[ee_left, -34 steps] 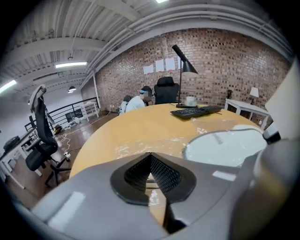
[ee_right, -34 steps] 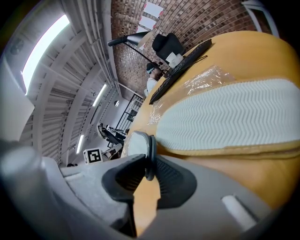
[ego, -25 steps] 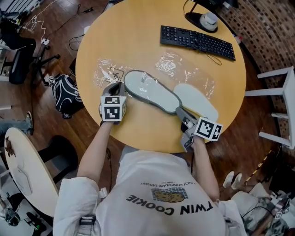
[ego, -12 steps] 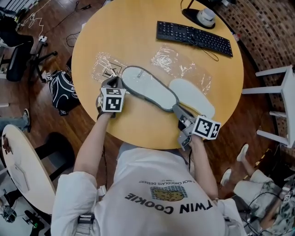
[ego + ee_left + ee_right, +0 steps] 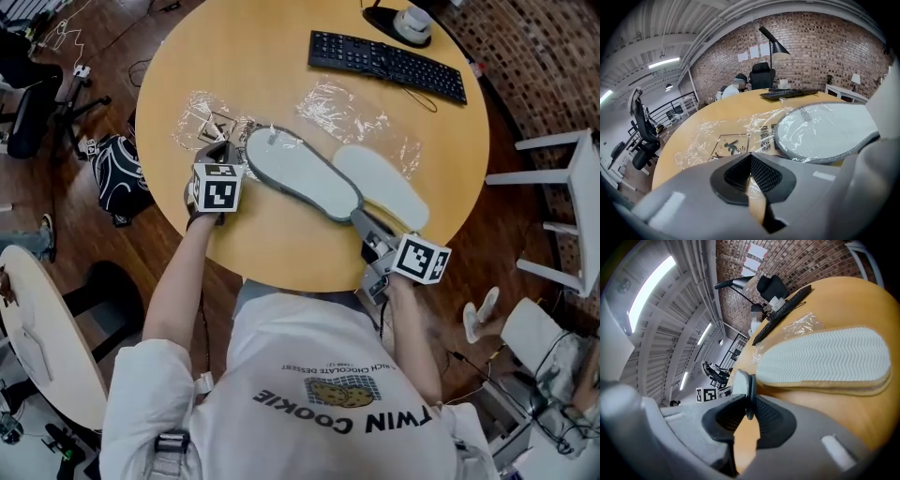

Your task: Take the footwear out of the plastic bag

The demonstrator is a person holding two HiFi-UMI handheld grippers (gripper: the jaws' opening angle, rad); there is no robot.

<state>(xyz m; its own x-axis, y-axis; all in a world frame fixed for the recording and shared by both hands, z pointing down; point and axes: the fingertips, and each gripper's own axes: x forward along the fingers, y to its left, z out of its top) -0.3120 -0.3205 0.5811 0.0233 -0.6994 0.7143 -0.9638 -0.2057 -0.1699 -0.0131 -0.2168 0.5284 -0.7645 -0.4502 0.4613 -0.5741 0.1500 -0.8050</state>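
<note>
Round wooden table [image 5: 244,89] — keyboard [image 5: 386,65], clear plastic bags [image 5: 352,117], white slipper [image 5: 380,186] sole-up

Head view looks steeply down on the tabletop [image 5: 281,56] from six o'clock. Left gripper view and right gripper view sit low behind left tongs [image 5: 750,159], right tongs [image 5: 749,401]; all share the keyboard [image 5: 386,64].

The right hand-held gripper [image 5: 749,411] has its jaws pressed on the thin edge of a grey slipper [image 5: 743,385]. At two o'clock a second slipper [image 5: 825,355] lies sole up on the yellow worktop [image 5: 834,404]. A clear plastic bag [image 5: 801,324] lies beyond it, at one o'clock.
</note>
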